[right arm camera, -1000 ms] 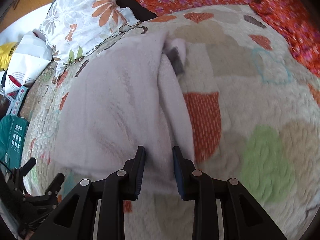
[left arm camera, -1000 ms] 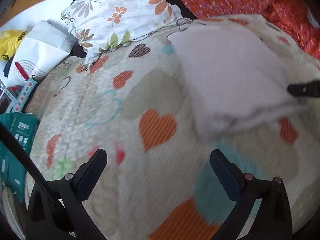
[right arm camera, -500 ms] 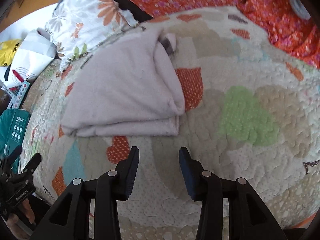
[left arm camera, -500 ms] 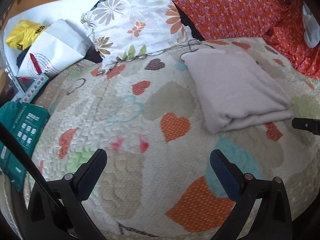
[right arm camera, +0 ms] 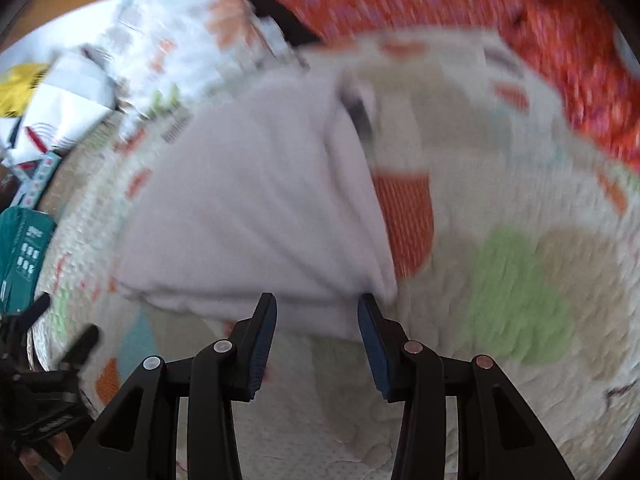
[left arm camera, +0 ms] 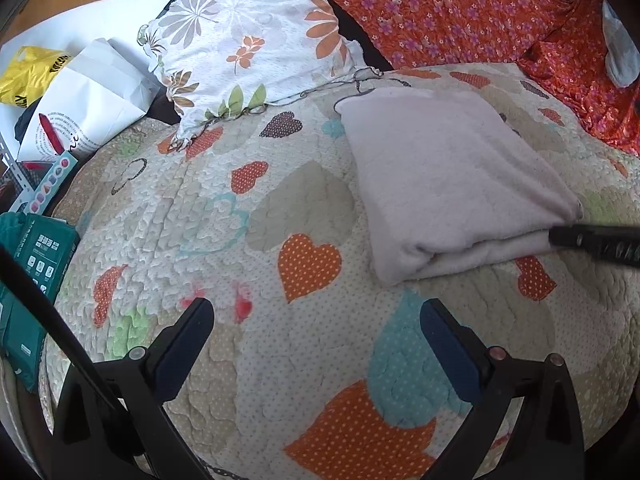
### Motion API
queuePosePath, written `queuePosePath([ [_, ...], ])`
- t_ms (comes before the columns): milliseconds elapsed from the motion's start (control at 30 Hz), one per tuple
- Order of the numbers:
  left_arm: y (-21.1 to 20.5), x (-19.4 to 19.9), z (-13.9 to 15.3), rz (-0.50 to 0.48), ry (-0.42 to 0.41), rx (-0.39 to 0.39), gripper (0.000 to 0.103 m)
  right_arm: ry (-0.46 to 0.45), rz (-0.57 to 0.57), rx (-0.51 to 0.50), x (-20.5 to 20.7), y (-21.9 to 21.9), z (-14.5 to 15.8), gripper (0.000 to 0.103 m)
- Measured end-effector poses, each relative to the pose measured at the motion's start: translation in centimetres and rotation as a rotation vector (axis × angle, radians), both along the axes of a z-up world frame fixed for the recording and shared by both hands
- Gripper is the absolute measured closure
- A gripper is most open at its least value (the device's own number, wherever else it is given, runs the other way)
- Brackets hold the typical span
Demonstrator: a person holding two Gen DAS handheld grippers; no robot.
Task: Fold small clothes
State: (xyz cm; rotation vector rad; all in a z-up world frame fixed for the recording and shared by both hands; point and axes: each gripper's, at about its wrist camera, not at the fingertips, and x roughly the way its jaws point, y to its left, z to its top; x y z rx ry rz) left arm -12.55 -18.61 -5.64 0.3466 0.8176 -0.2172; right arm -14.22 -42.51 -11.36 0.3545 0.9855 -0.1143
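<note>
Lying folded on the heart-patterned quilted bedspread (left arm camera: 304,208) is one pale lilac fleece garment (left arm camera: 448,184), beside one floral white pillow (left arm camera: 256,40). Two tools show: left tool (left arm camera: 316,344) released over bare quilt, right tool (right arm camera: 316,320) released, straddling the garment's near edge.

Home bedroom, heart-patterned quilt (left arm camera: 304,208) on bed, floral pillow (left arm camera: 256,40)

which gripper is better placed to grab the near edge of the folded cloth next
Right. The right gripper has open jaws at the near edge of the folded pale cloth. The left gripper hangs open over bare quilt, off to the cloth's side.
</note>
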Motion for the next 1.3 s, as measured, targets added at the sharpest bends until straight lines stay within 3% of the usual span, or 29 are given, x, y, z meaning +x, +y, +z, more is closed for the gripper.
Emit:
queuePosePath([
  [100,-0.1,0.1,0.1,0.007,-0.013,-0.017,0.000,-0.014,0.005,-0.005,-0.7,0.0,0.5,0.057],
  [333,-0.2,0.6,-1.1,0.030,0.056,-0.078,0.000,-0.048,-0.051,-0.053,-2.2,0.3,0.8,0.053],
  [633,0.6,1.5,-4.3,0.082,0.154,-0.052,0.000,-0.050,-0.031,-0.151,-2.4,2.7,0.4,0.051],
  [767,1.8,1.8,-5.1,0.114,0.198,-0.145,0.000,-0.055,-0.008,-0.187,-2.7,3.8,0.3,0.046],
  [933,2.0,1.3,-5.4,0.105,0.173,-0.174,0.000,-0.042,0.017,-0.207,-2.6,4.8,-0.2,0.045],
  [1033,2.2,0.8,-5.5,0.100,0.147,-0.197,0.000,-0.040,0.028,-0.219,-2.6,5.3,-0.4,0.039],
  [1300,2.4,0.8,-5.2,0.092,0.163,-0.205,0.000,-0.040,0.047,-0.246,-2.9,6.3,-0.6,0.033],
])
